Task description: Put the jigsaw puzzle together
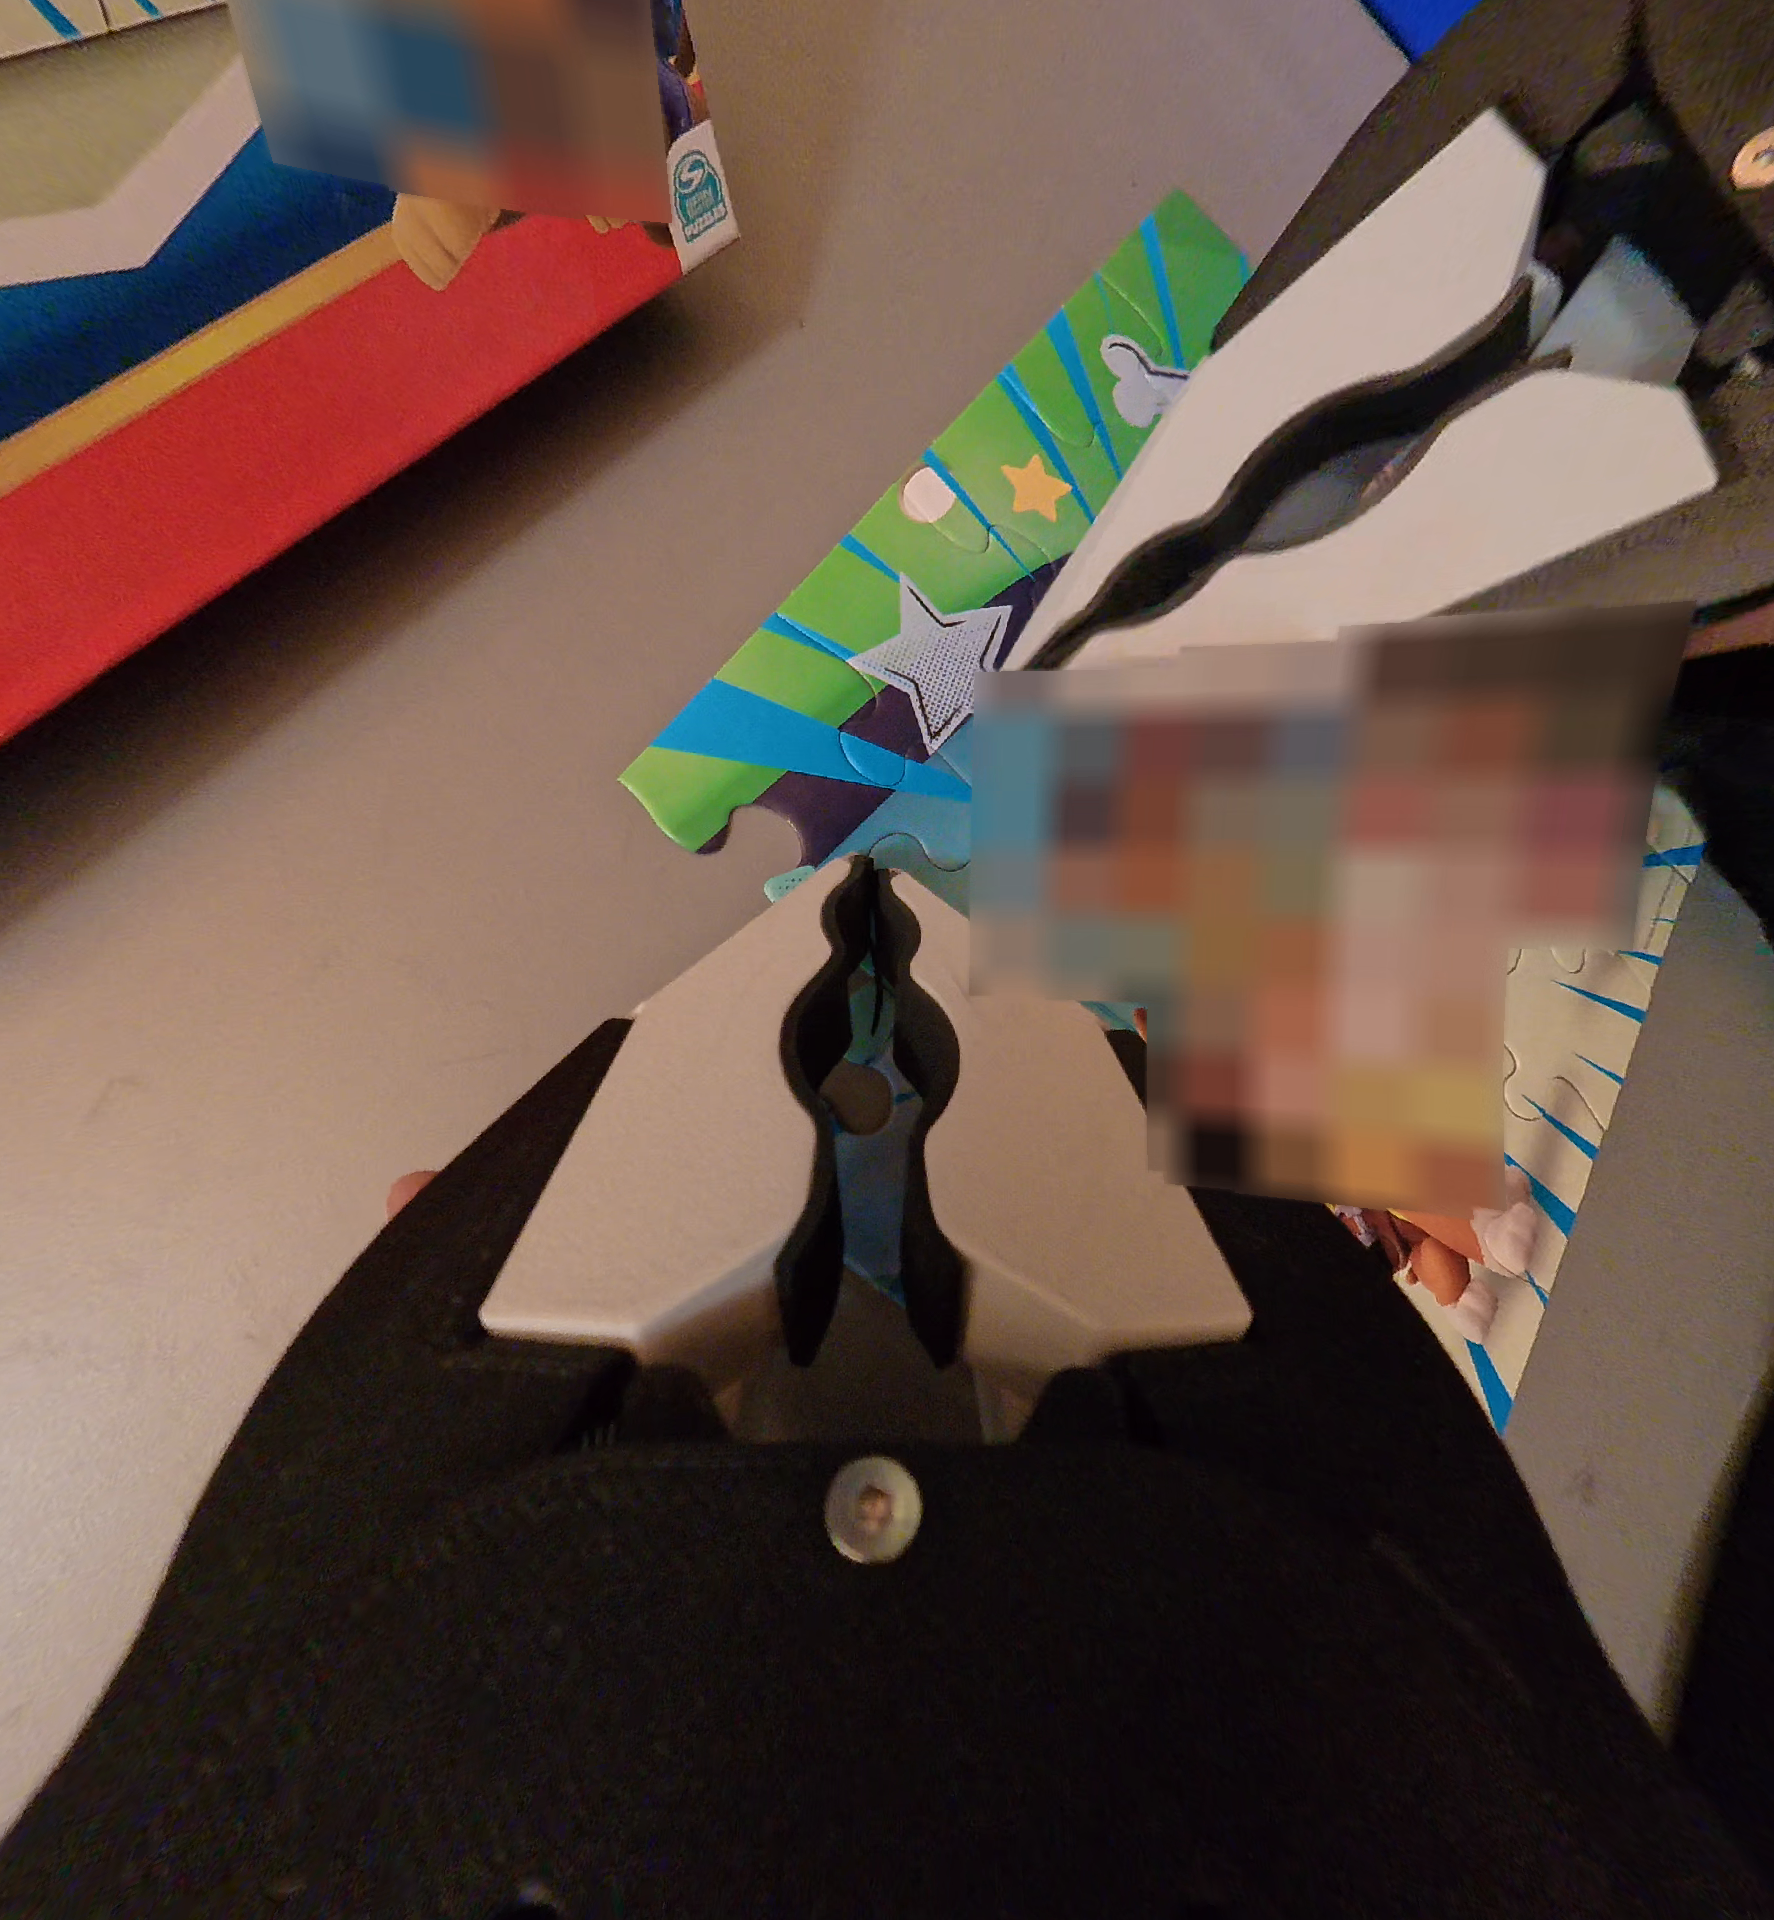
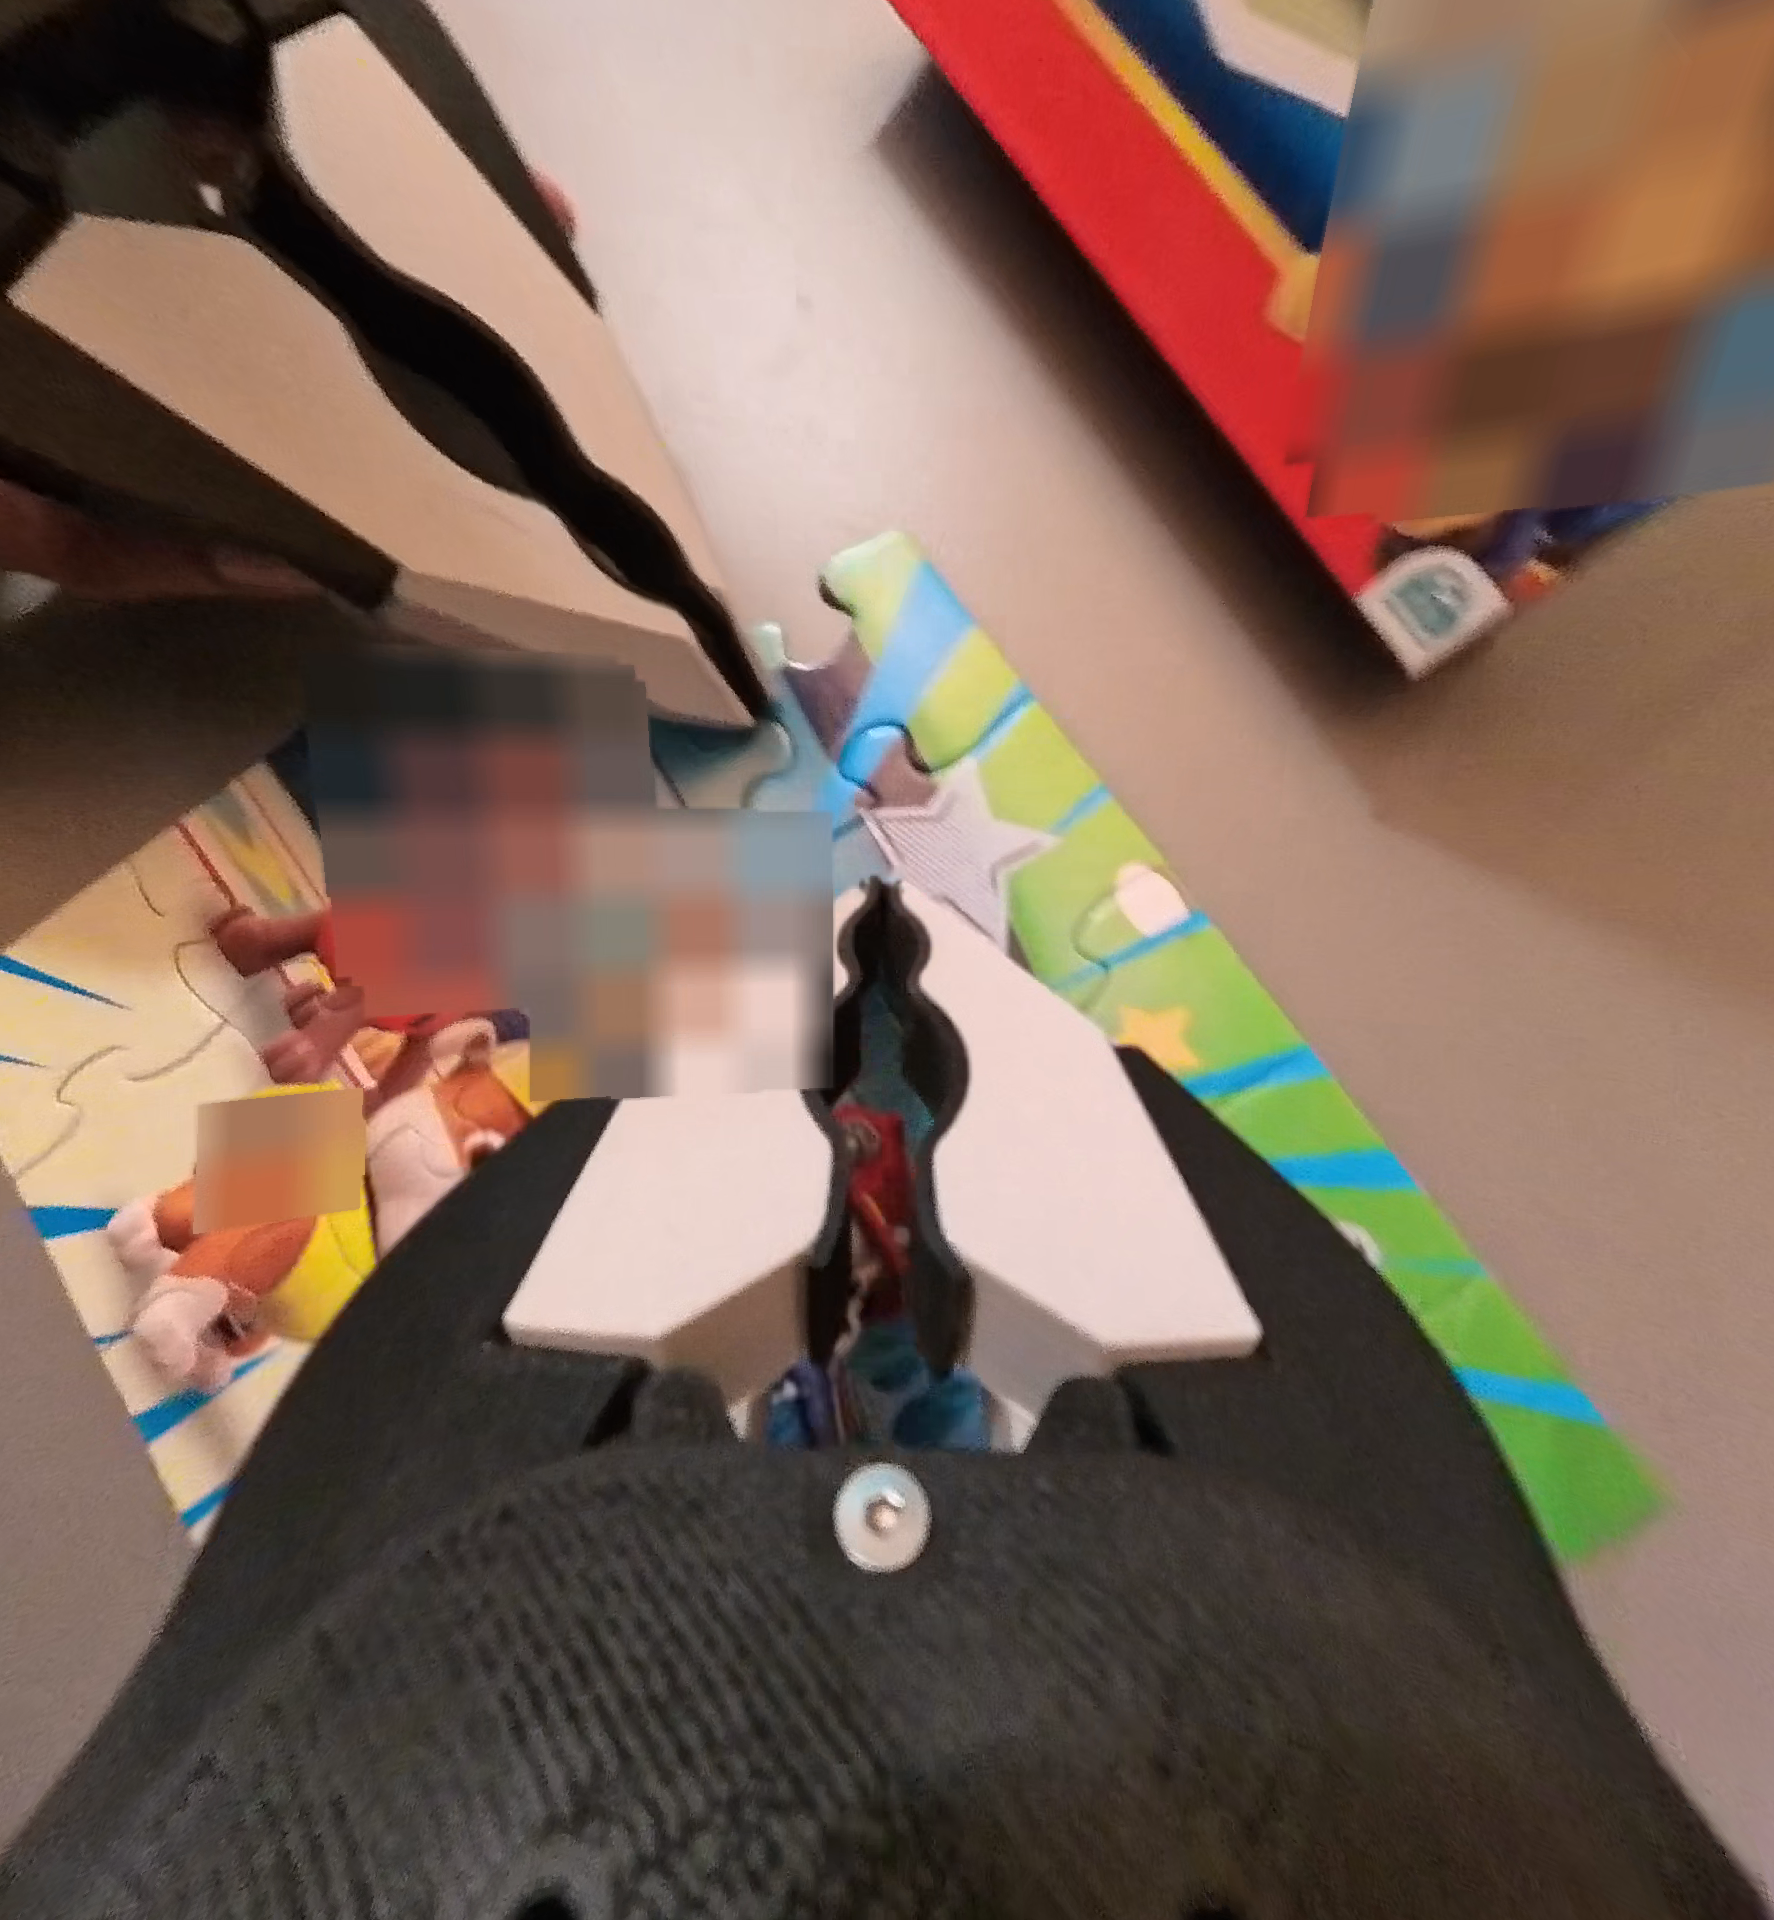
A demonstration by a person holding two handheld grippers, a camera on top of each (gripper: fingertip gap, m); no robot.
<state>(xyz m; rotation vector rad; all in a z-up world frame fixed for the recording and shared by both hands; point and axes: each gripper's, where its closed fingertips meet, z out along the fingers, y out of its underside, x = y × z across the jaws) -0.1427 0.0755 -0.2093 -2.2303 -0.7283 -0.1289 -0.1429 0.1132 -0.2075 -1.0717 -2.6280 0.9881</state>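
Observation:
A partly assembled jigsaw puzzle (image 1: pixel 862 623) with a green and blue striped border and stars lies flat on the grey table (image 1: pixel 343 935). My left gripper (image 1: pixel 870 868) is shut, with its tip down at the puzzle's open edge, beside a light teal piece (image 1: pixel 784 886) and an empty notch. The right wrist view shows that tip (image 2: pixel 753 707) resting on the puzzle (image 2: pixel 1070 935). My right gripper (image 2: pixel 881 885) is shut, with its tip just over the puzzle near a white star (image 2: pixel 950 842). It also shows in the left wrist view (image 1: pixel 1049 644). Neither gripper shows anything in its grasp.
The red, blue and yellow puzzle box (image 1: pixel 239 468) lies on the table beyond the puzzle, and also shows in the right wrist view (image 2: pixel 1174 208). Bare grey table lies between the box and the puzzle. The two grippers stand close together over the puzzle. My right fingertips sit around 4 cm from my left ones.

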